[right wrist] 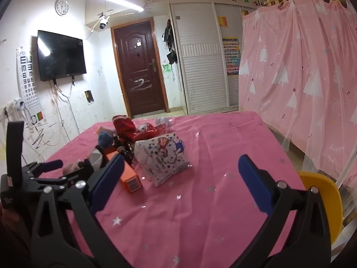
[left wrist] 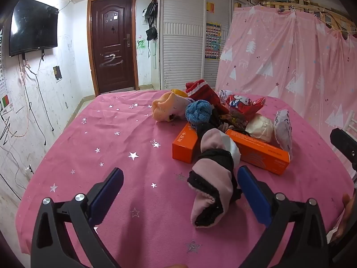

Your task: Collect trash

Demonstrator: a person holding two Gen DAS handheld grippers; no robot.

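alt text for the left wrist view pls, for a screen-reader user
The open left gripper hovers over a pink star-print tablecloth, its blue pads empty, with a pink-and-black sock lying just inside its right-hand pad. Behind the sock sits a pile of socks, two orange boxes and snack wrappers; a dark door and wall TV stand beyond.

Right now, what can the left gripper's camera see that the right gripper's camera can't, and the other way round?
Only the left wrist view shows the peach sock, the blue knitted ball and the cream wad.

Only the right wrist view shows the wall clock, the eye chart, the yellow chair and the left gripper from the side.

Both show the pink starred cloth, orange boxes, the white cartoon packet, the door and the television.
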